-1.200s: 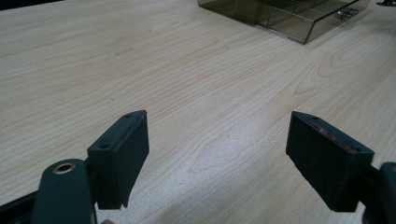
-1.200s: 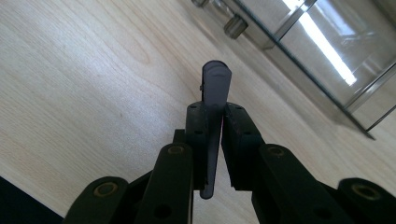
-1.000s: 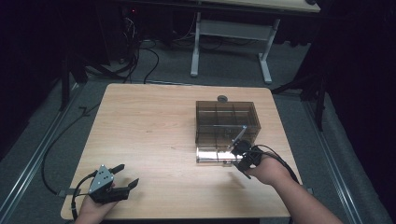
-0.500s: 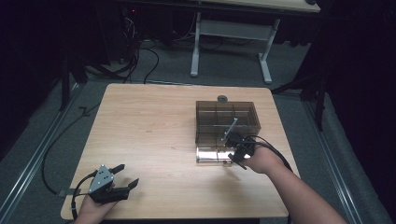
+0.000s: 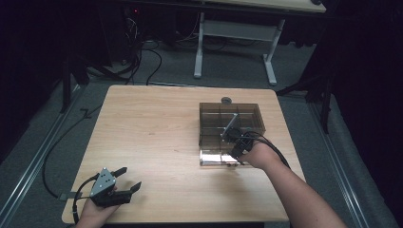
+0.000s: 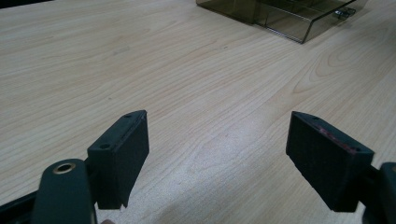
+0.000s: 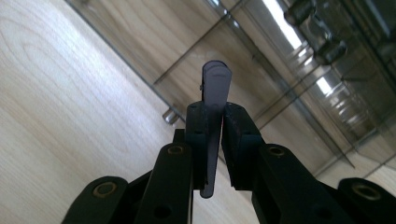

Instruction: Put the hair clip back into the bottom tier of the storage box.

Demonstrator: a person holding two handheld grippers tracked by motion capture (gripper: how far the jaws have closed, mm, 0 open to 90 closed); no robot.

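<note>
The right tongs (image 7: 212, 122) were clamped on a flat grey strip (image 7: 215, 84), its long axis running out past the tips over the smoky compartment box (image 5: 252, 111). The left tongs (image 6: 217, 154), wide open and empty, sat on the surface (image 5: 152, 123), well apart from that box

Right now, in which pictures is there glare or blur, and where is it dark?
High view: the room around the table is nearly black, and the box's open lid shines white. Right gripper view: bright streaks of lamp glare lie on the clear box, and the right gripper with its grey strip looks soft. Left gripper view: evenly lit, and the left gripper is sharp.
</note>
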